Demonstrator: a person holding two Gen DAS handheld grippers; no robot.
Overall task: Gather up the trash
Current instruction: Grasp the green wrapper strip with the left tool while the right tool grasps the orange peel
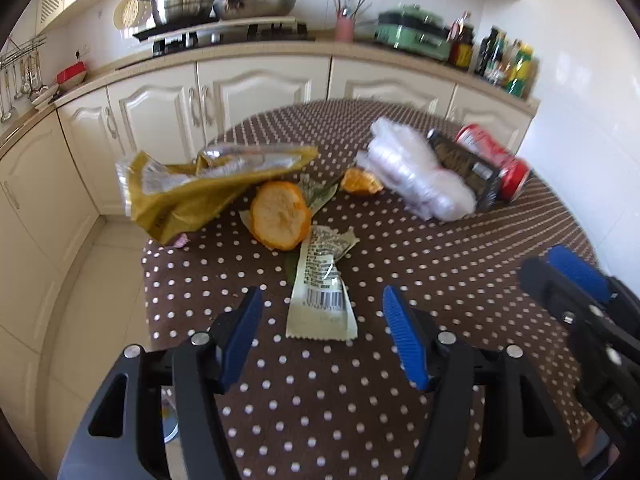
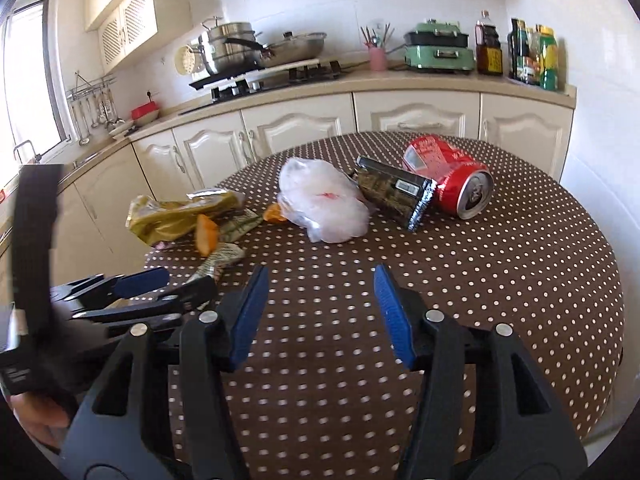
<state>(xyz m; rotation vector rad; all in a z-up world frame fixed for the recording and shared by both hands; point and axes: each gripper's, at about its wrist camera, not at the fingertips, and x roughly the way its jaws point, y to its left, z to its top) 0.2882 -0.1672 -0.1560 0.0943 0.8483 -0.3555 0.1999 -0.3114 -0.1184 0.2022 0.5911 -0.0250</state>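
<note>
My left gripper (image 1: pixel 322 320) hangs over the near part of the round table in its brown cloth with white dots (image 1: pixel 460 280), its blue-padded jaws standing wide apart with nothing between them. My right gripper (image 2: pixel 320 300) is the same: jaws parted, nothing held, only dotted cloth in the gap.

I place the trash from the crumpled white plastic bag (image 2: pixel 324 204) near the middle of the table. Touching its right side lies a dark foil snack packet (image 2: pixel 394 190), and just beyond that a crushed red drink can (image 2: pixel 452 182) on its side. Just left of the bag is a small piece of orange peel (image 1: pixel 360 182). Further left sits a larger cup-shaped orange peel (image 1: pixel 280 216), and past it a crumpled gold foil wrapper (image 1: pixel 208 188) at the table's left edge. Nearer to me than the bag, a pale green printed wrapper with a barcode (image 1: pixel 322 292) lies flat, just ahead of my left gripper.
</note>
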